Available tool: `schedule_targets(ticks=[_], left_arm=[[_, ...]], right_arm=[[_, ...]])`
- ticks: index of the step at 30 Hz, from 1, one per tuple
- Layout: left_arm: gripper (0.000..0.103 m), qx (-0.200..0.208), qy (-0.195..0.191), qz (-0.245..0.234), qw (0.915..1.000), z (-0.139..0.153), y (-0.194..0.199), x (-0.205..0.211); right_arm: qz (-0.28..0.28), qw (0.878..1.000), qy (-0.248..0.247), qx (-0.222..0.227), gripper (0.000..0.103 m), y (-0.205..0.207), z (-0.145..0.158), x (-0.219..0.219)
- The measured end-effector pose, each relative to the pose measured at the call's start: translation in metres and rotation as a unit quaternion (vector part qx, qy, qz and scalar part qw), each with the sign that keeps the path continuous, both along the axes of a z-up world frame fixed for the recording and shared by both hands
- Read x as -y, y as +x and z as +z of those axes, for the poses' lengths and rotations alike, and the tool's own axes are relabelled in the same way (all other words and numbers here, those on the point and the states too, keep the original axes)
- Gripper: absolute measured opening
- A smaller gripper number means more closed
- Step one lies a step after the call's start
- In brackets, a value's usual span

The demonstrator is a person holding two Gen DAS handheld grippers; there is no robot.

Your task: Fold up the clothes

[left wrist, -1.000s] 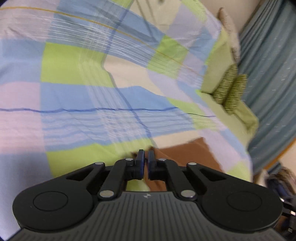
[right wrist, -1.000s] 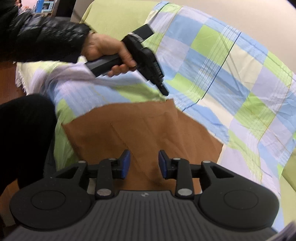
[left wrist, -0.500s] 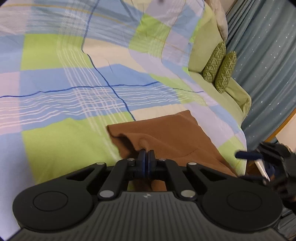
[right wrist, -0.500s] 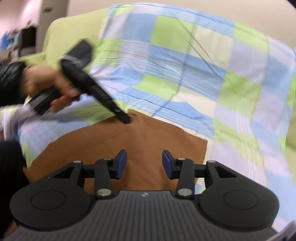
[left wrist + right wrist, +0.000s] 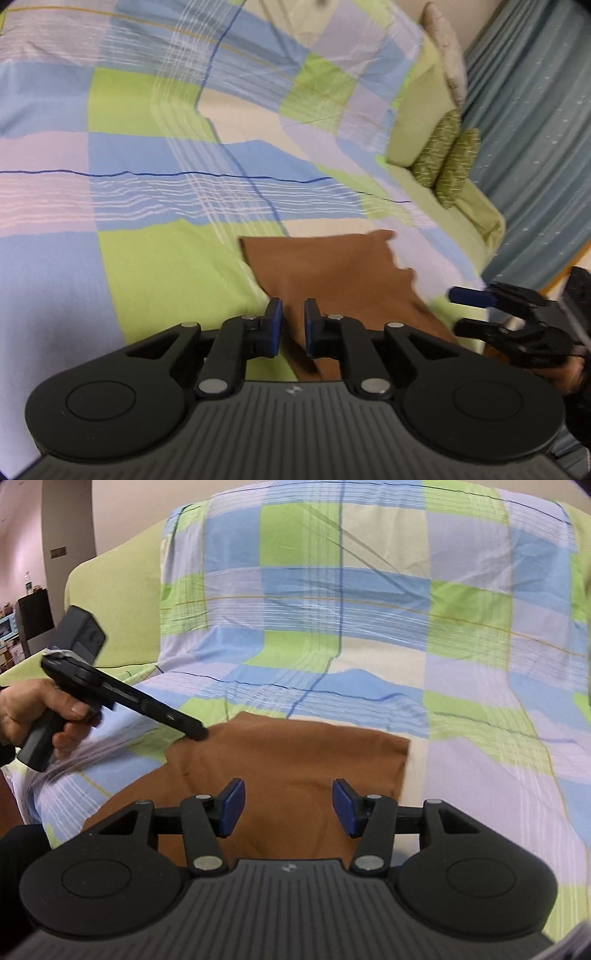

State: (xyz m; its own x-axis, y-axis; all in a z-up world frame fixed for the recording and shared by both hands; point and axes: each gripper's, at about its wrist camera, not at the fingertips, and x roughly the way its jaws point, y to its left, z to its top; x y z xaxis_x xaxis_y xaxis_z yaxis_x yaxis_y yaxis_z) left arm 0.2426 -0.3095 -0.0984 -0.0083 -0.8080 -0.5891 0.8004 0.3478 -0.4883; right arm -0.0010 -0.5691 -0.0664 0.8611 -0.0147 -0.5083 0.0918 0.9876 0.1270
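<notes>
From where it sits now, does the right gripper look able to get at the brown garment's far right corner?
Probably yes. The right gripper is open above the brown garment, and nothing lies between it and the corner; the left gripper is at the opposite side.

A domestic living room is indicated. A light green sofa (image 5: 110, 602) is seen, covered by a checked sheet (image 5: 369, 627) in blue, green, lilac and cream. At the far right end of the seat, two patterned green cushions (image 5: 448, 155) are propped against the armrest, with a pale cushion (image 5: 445, 59) above them. Grey-blue curtains (image 5: 535, 147) are hung on the right. At the far left, a dark cabinet (image 5: 35, 614) and shelved household items are visible, though blurred.
</notes>
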Motion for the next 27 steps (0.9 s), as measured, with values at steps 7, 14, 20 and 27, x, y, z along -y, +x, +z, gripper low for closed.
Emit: schedule_targets(ticks=[7,14,20,27], left_arm=[[0.03,0.039,0.034,-0.056,0.9971,-0.007,-0.037,0.001],[0.034,0.026,0.042,-0.042,0.9979,-0.011,-0.049,-0.003],[0.0,0.002,0.018,-0.029,0.9994,-0.011,-0.06,-0.018],[0.0,0.011,0.023,-0.001,0.9997,-0.008,-0.065,-0.035]], right_arm=[[-0.024,0.999,0.028,0.006,0.049,-0.027,-0.005,-0.003],[-0.017,1.0,0.024,0.007,0.05,-0.035,-0.005,-0.014],[-0.02,0.999,0.032,0.004,0.051,-0.037,-0.01,-0.015],[-0.023,0.999,0.027,0.008,0.051,-0.043,-0.008,-0.015]])
